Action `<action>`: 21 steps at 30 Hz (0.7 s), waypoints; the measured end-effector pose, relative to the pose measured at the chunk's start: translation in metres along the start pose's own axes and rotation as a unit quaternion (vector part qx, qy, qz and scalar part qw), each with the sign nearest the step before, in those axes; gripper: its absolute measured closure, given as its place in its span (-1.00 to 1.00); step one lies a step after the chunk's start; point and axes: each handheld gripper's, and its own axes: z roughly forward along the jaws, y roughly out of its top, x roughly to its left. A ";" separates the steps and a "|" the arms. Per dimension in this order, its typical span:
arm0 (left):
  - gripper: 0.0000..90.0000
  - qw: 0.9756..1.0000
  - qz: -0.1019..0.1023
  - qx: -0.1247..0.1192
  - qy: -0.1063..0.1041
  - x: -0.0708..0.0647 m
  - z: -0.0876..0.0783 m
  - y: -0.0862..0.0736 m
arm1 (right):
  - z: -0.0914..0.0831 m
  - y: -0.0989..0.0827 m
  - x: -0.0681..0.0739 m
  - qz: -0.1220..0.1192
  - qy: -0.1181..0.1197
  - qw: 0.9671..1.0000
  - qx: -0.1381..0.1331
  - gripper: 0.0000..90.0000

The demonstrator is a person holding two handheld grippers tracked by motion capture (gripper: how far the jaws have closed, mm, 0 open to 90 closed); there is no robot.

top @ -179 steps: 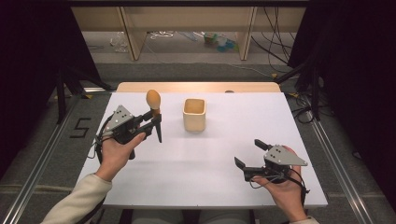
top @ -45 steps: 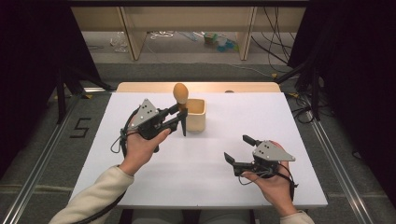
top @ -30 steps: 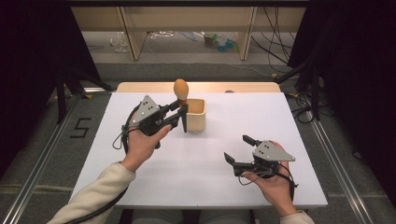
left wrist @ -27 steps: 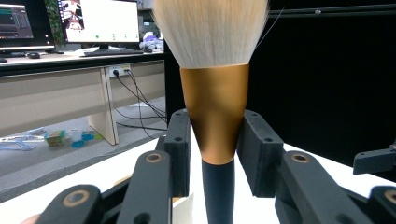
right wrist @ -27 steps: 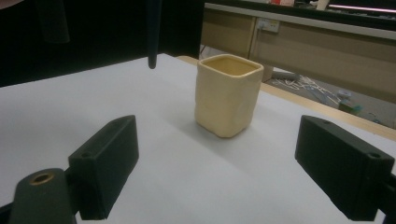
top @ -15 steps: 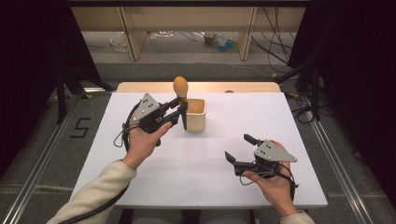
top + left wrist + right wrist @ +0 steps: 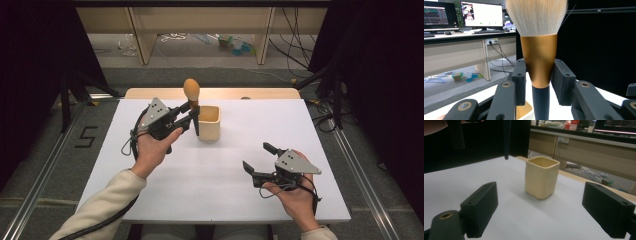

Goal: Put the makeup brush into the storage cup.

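My left gripper (image 7: 189, 114) is shut on a makeup brush (image 7: 191, 91), held upright with the pale bristles (image 7: 536, 15) on top. Its jaws clamp the gold ferrule (image 7: 539, 60), and the dark handle (image 7: 541, 102) hangs below. A cream square cup (image 7: 209, 122) stands on the white table (image 7: 150, 200), just right of the brush. In the right gripper view the handle's lower end (image 7: 506, 142) hangs in the air left of the cup (image 7: 541, 176), outside its rim. My right gripper (image 7: 257, 158) rests open near the front right, facing the cup, with nothing between its jaws (image 7: 544, 212).
A strip of wooden tabletop (image 7: 150, 93) runs behind the white sheet. Beyond it are shelf legs, cables and small items on the floor (image 7: 235, 42). Black curtains close off both sides. Desks with monitors (image 7: 481, 15) show in the left gripper view.
Over the past seconds my left gripper has carried the brush rightward, up to the cup's left side. My right gripper shifted slightly left and stayed open.
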 end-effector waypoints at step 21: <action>0.47 1.000 -0.003 -0.005 0.008 0.006 0.010 0.000 | -0.001 0.000 0.000 -0.003 0.000 1.000 0.005 -0.68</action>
